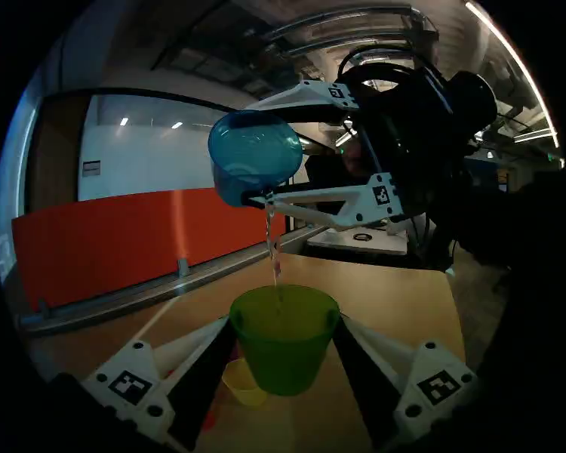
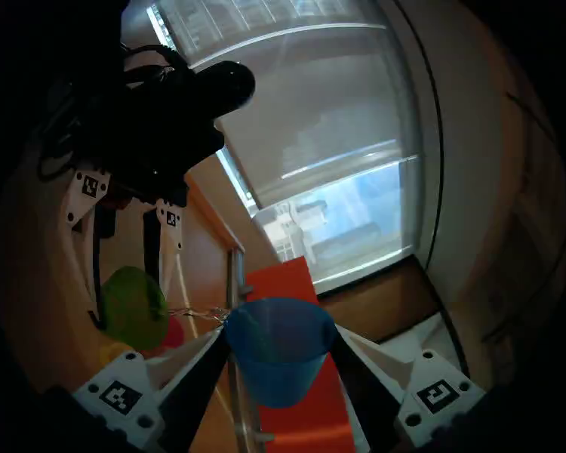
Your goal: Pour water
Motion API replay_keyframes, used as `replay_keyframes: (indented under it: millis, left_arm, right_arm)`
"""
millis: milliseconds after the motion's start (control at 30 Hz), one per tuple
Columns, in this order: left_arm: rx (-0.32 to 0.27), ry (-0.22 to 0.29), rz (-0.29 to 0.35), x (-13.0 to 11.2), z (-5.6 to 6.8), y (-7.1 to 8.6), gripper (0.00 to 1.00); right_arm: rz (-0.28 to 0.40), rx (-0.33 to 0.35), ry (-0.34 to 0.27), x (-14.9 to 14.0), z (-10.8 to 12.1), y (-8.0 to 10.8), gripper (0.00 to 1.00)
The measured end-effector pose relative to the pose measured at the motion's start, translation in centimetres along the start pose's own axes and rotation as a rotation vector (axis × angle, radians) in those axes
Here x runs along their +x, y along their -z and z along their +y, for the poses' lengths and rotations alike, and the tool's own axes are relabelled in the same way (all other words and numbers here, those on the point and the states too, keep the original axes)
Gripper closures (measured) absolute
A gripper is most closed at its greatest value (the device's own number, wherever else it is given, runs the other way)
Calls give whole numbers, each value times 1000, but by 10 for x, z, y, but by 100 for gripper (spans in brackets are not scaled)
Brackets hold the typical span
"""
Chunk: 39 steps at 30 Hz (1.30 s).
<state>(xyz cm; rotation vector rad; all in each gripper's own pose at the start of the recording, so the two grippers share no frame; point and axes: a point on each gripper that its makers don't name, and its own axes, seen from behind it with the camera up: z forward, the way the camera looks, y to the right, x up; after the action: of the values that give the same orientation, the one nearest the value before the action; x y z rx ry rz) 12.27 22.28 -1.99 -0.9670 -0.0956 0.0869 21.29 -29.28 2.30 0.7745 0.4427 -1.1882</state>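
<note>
My left gripper [image 1: 284,341] is shut on a green cup [image 1: 284,349], held upright above the wooden table [image 1: 389,294]. Higher up, the right gripper [image 1: 264,155] holds a blue cup [image 1: 251,163] tipped over, and a thin stream of water [image 1: 272,253] falls from its rim into the green cup. In the right gripper view, my right gripper [image 2: 280,346] is shut on the blue cup [image 2: 278,347]. The green cup [image 2: 134,306] sits to the left there, between the left gripper's fingers [image 2: 170,226], with water [image 2: 196,312] running toward it.
A small yellow cup [image 1: 244,382] and something red [image 1: 207,414] lie on the table below the green cup. An orange partition [image 1: 132,234] and a metal rail [image 1: 147,291] run along the table's far side. A person in dark clothing holds the right gripper.
</note>
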Motion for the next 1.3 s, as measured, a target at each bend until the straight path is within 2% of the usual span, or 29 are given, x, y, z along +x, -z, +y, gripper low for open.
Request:
replay_keyframes:
  millis: [400, 1300]
  left_arm:
    - [2, 4, 7, 1, -2, 3, 14]
    - [-7, -3, 10, 3, 2, 1, 14]
  right_arm:
    - [2, -13, 39, 6, 4, -1, 9]
    - [2, -45, 145, 7, 16, 2, 9]
